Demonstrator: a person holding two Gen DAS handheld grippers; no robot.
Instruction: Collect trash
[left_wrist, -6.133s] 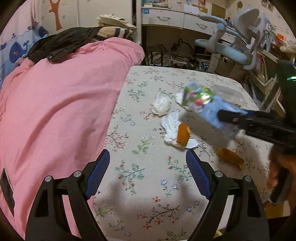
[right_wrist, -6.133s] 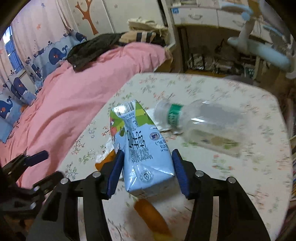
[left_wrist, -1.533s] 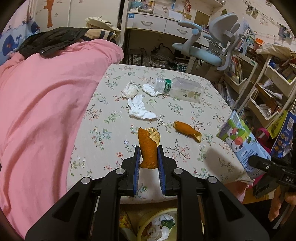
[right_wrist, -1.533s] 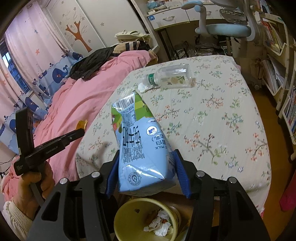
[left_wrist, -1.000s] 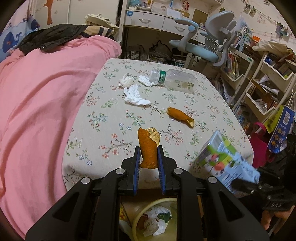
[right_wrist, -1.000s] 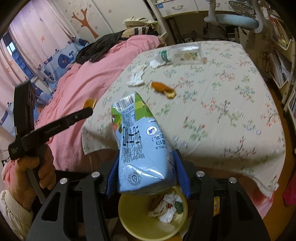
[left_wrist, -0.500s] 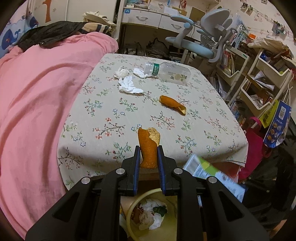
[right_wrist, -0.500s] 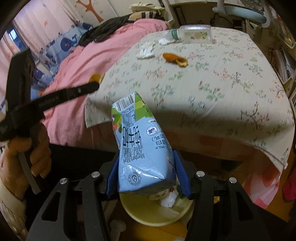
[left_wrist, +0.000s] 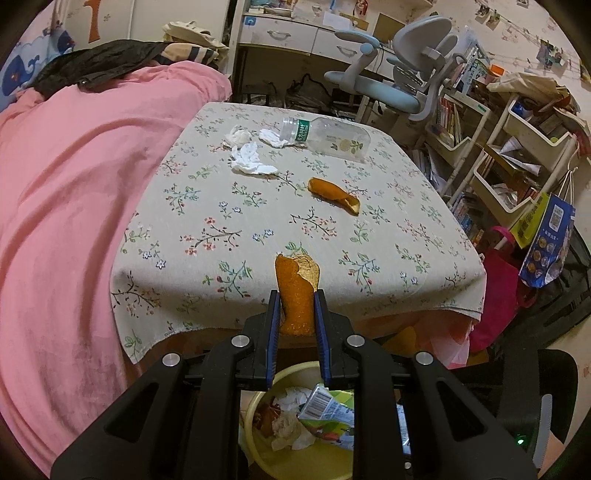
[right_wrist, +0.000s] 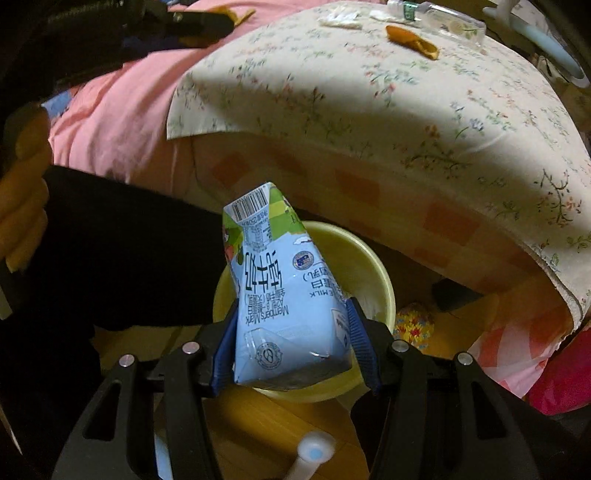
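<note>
A bedroom scene seen from 2 handheld grippers above a yellow bin (right_wrist: 373, 258) that stands on the floor at the near edge of a bench (left_wrist: 258, 206) with a floral cloth. The right gripper (right_wrist: 293, 343) points steeply down, its fingers (right_wrist: 360, 345) about half open and pressed on both sides of a blue milk carton (right_wrist: 284, 295), whose crumpled top tilts over the bin's mouth; the grip sits low on the carton's base, likely so that the carton drops straight in once let go. In the left view the carton's barcoded end (left_wrist: 325, 410) lies inside the bin among crumpled tissues, so it looks ready for release. The left gripper (left_wrist: 295, 314) hangs just above the bin, its fingers (left_wrist: 274, 317) nearly closed and pinching an orange peel (left_wrist: 295, 291) upright, probably waiting its turn behind the carton. Trash left on the bench: a second peel (left_wrist: 334, 194) near the middle, white tissues (left_wrist: 251, 158) toward the far side, and a clear bottle (left_wrist: 328, 138) on its side just beside them. A pink blanket (left_wrist: 66, 184) covers the bed to the left, touching the bench. A hand (right_wrist: 24, 188) on the left gripper's handle shows at the edge of the right view.
</note>
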